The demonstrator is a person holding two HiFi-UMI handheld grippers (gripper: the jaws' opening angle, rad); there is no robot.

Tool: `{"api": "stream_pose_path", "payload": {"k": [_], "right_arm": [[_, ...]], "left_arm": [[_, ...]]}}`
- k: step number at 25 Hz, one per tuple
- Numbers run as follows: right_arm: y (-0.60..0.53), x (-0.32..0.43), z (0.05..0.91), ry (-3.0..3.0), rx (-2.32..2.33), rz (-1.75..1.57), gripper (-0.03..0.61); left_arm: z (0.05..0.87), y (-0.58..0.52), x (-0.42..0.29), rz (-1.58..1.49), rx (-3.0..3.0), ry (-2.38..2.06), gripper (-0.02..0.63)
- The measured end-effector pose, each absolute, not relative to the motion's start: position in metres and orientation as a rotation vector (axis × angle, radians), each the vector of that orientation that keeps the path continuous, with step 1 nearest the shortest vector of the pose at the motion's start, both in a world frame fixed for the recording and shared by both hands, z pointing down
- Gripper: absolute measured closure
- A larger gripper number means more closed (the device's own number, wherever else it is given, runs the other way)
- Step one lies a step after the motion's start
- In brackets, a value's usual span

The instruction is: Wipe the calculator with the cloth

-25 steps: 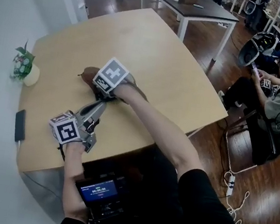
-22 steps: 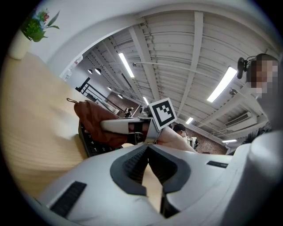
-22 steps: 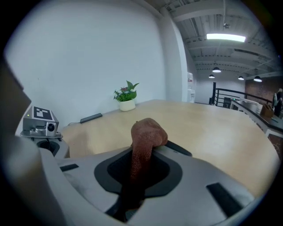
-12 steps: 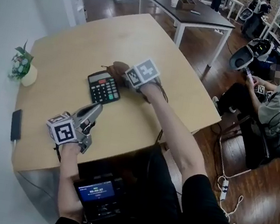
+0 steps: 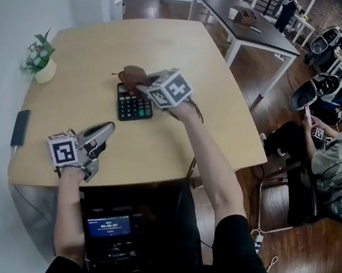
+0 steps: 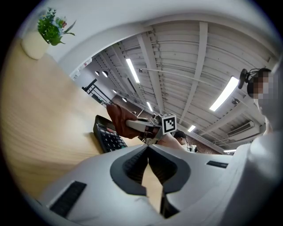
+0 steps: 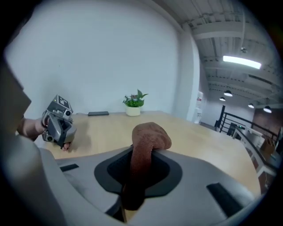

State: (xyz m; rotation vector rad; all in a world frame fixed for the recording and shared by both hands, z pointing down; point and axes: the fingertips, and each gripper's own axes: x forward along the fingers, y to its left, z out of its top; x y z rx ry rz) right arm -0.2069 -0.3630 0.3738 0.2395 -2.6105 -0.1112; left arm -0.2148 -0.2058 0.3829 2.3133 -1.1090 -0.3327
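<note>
A black calculator (image 5: 133, 103) lies flat on the round wooden table (image 5: 191, 46). My right gripper (image 5: 142, 84) is shut on a brown cloth (image 5: 133, 75), which hangs over the calculator's far end and hides its display. In the right gripper view the cloth (image 7: 148, 138) bulges out from between the jaws. My left gripper (image 5: 106, 131) is shut and holds nothing, near the table's front edge, pointing toward the calculator (image 6: 106, 134). In the left gripper view its jaws (image 6: 148, 149) meet, and the cloth (image 6: 116, 118) and the right gripper (image 6: 146, 126) show beyond them.
A small plant in a white pot (image 5: 40, 62) stands at the table's far left. A black phone (image 5: 20, 127) lies by the left edge. A screen device (image 5: 108, 225) hangs at my chest. A seated person (image 5: 341, 148) and a dark table (image 5: 251, 24) are to the right.
The right gripper with the cloth swept right off the calculator, uncovering it, then came back over its far end. The left gripper stayed shut near the front edge.
</note>
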Motion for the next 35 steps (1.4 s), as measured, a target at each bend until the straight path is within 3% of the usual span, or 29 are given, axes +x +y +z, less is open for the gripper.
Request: {"api": "stream_pose_path", "payload": {"k": [9,27,35], "right_arm": [[-0.349,-0.242,0.419,-2.382,0.055,-0.326,0.517],[-0.231,-0.179,0.447,-2.259,-0.321,-0.419,0.517],[-0.275,-0.184,0.408,-2.414,-0.162,-0.414,0.517]], "left_arm": [[0.387,-0.207,-0.214,-0.324,2.285,-1.091,0.612],[0.384,-0.203,-0.206,-0.283,2.315,-1.103,0.614],[0.385,-0.203,-0.205,-0.277,2.323,-1.097,0.614]]}}
